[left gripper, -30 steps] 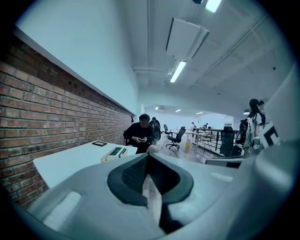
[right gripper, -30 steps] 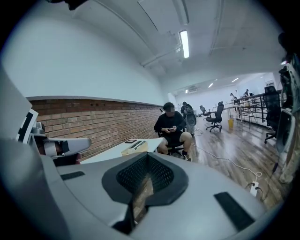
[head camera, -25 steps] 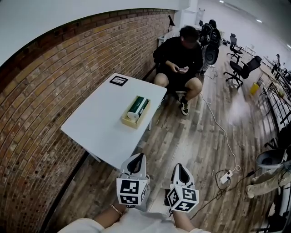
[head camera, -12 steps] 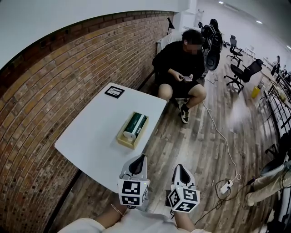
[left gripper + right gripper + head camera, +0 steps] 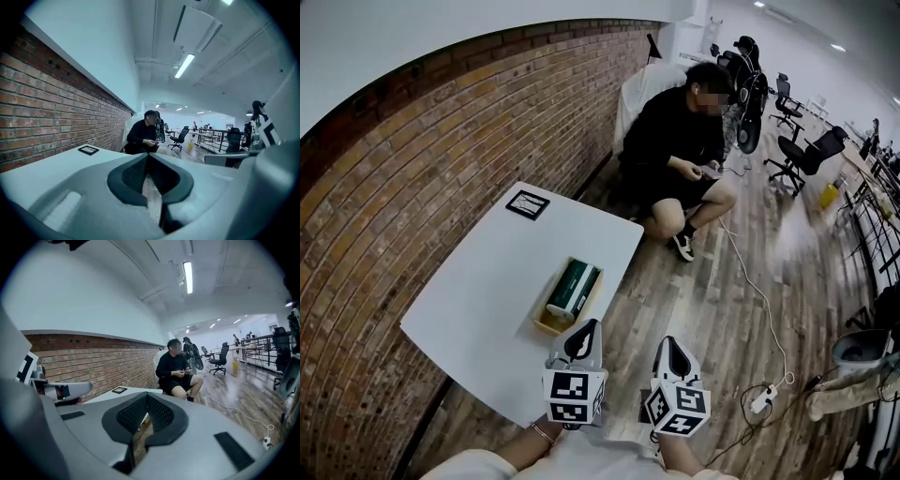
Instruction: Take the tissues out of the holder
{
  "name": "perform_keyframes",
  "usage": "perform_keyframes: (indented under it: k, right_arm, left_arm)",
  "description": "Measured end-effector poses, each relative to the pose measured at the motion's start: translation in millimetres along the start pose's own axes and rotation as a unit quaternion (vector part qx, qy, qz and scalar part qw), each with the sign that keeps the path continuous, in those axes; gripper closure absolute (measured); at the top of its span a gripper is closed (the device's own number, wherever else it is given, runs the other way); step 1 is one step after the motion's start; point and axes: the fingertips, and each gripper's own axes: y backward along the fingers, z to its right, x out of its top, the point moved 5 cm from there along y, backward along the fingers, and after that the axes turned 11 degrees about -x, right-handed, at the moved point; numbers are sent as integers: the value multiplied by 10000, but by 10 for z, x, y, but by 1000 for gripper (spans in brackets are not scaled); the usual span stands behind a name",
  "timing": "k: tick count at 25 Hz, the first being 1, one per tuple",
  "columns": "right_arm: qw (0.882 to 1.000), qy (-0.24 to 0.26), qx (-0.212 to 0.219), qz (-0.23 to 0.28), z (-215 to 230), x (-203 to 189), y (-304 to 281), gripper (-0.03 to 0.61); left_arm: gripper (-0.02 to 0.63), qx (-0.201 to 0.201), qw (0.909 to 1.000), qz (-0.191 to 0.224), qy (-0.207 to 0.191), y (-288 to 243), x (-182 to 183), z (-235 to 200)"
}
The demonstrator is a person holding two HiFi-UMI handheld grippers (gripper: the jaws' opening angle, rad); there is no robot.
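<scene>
**Both grippers nearer the table, jaws closed and empty**

Since the earlier head view, the white table (image 5: pixel 478 291) and everything on it have slid down the frame and grown larger. The wooden holder (image 5: pixel 546 325) now sits just ahead of the left gripper (image 5: pixel 587 324) instead of well in front of it. The two grippers keep the same places low in the frame, side by side, with the right gripper (image 5: pixel 669 341) over the wooden floor (image 5: pixel 703 300) beside the table.

The left gripper's own view shows its two dark pads meeting at the tips with nothing between them. The right gripper view shows the same: jaws together, holding nothing. Neither gripper touches the holder.

The holder lies on the table close to the edge nearest the floor, its long side running away from the camera. A green pack of tissues (image 5: pixel 572 286) with a white end lies inside it, filling most of its length. Farther along the table, near the brick wall (image 5: pixel 422 159), a small black-framed card (image 5: pixel 528 204) lies flat, well apart from the holder.

Beyond the table's far end a person (image 5: pixel 675 141) in black sits with both hands on a small device. A white cable (image 5: pixel 759 291) runs across the floor to a power strip (image 5: pixel 761 401). Office chairs (image 5: pixel 806 145) stand in the background to the right.
</scene>
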Motion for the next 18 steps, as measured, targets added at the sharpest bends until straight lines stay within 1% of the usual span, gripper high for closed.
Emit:
perform_keyframes:
  k: [8, 13, 18]
  right_arm:
    - [9998, 24, 184, -89, -119, 80, -406, 572]
    - [9993, 65, 333, -149, -109, 90, -550, 572]
    - [9981, 134, 576, -196, -103, 167, -712, 572]
  left_arm:
    - [606, 122, 9998, -39, 117, -280, 12, -236]
    - [606, 224, 9996, -36, 187, -382, -12, -231]
    - [606, 463, 9987, 24, 211, -429, 34, -215]
